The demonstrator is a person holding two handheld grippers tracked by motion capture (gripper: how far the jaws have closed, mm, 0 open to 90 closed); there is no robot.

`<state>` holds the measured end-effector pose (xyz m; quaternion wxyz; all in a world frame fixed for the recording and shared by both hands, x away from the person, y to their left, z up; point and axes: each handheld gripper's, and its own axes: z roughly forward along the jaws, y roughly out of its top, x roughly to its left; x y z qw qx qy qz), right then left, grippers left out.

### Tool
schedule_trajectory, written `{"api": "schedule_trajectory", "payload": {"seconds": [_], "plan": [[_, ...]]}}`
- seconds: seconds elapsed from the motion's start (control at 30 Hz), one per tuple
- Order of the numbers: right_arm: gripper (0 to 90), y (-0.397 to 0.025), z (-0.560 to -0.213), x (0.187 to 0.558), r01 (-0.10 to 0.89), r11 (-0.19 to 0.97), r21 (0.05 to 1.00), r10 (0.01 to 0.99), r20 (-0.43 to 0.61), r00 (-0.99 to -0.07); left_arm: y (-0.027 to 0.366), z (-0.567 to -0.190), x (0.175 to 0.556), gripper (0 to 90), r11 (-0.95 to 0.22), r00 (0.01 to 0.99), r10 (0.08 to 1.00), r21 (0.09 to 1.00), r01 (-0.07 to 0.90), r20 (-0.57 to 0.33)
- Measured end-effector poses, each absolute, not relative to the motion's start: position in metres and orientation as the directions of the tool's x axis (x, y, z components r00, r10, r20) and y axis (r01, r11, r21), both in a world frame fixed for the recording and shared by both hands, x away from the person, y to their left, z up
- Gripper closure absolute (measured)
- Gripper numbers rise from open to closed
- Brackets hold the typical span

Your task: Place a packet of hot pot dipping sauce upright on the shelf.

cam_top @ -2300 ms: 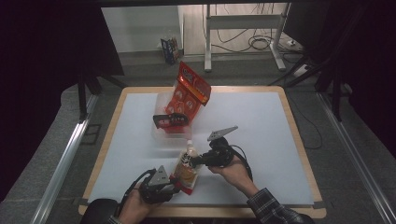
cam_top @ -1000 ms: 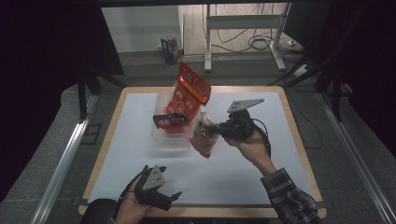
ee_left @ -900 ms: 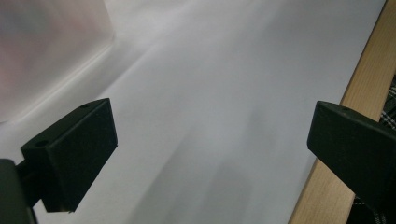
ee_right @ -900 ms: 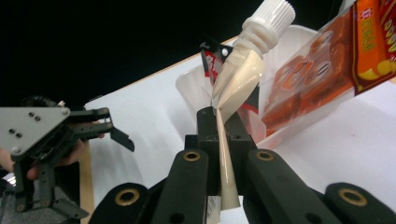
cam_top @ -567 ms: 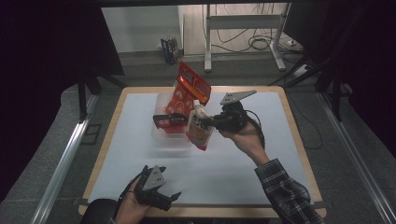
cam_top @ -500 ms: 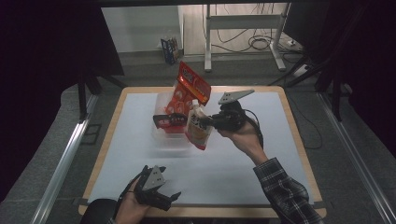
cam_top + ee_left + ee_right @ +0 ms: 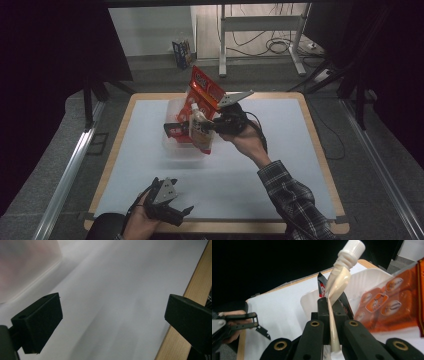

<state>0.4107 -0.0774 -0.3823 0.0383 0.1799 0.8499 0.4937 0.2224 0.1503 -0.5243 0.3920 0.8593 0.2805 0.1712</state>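
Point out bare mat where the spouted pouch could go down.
Free: the white mat between the left claw and the clear plastic tub, and the right stretch past the right claw. Crowded: the tub, with the tall orange snack bag, a dark red packet, and the held cream white-capped pouch over its near edge.

The clear tub [image 7: 182, 145] is half hidden behind the pouch [image 7: 201, 134]; its contents stay unreadable.

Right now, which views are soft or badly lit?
Left gripper view: the clear container at top left is blurred, the jaws sharp. Right gripper view: spouted pouch sharp, orange bag soft, backdrop black. High view: table evenly lit, surroundings dark.
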Motion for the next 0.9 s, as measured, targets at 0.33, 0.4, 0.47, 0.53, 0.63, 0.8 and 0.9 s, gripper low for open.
{"api": "schedule_trajectory", "payload": {"seconds": [0.33,0.4,0.47,0.53,0.63,0.8,0.9], "plan": [[87.9,-0.048,-0.389,0.418,0.264,0.429,0.864,0.299,0.140,-0.944,0.152,-0.523,0.222,1.4,-0.533,0.784,0.616,0.772,0.346,0.074],[87.8,-0.042,-0.391,0.418,0.261,0.432,0.863,0.287,0.143,-0.947,0.152,-0.523,0.222,1.4,-0.534,0.784,0.616,0.771,0.346,0.075],[87.9,-0.036,-0.394,0.418,0.257,0.444,0.858,0.277,0.141,-0.950,0.152,-0.523,0.222,1.4,-0.534,0.785,0.616,0.771,0.347,0.073],[87.8,-0.033,-0.398,0.417,0.263,0.451,0.853,0.268,0.151,-0.951,0.152,-0.523,0.222,1.4,-0.533,0.785,0.616,0.772,0.347,0.073],[87.8,-0.033,-0.402,0.418,0.274,0.446,0.852,0.257,0.172,-0.951,0.152,-0.523,0.222,1.4,-0.533,0.785,0.615,0.772,0.347,0.072],[87.6,-0.031,-0.410,0.420,0.280,0.515,0.810,0.268,0.158,-0.950,0.151,-0.524,0.222,1.4,-0.537,0.787,0.613,0.768,0.348,0.072],[87.5,-0.031,-0.420,0.422,0.297,0.523,0.799,0.278,0.170,-0.946,0.151,-0.524,0.222,1.4,-0.538,0.787,0.613,0.767,0.349,0.072]]}}
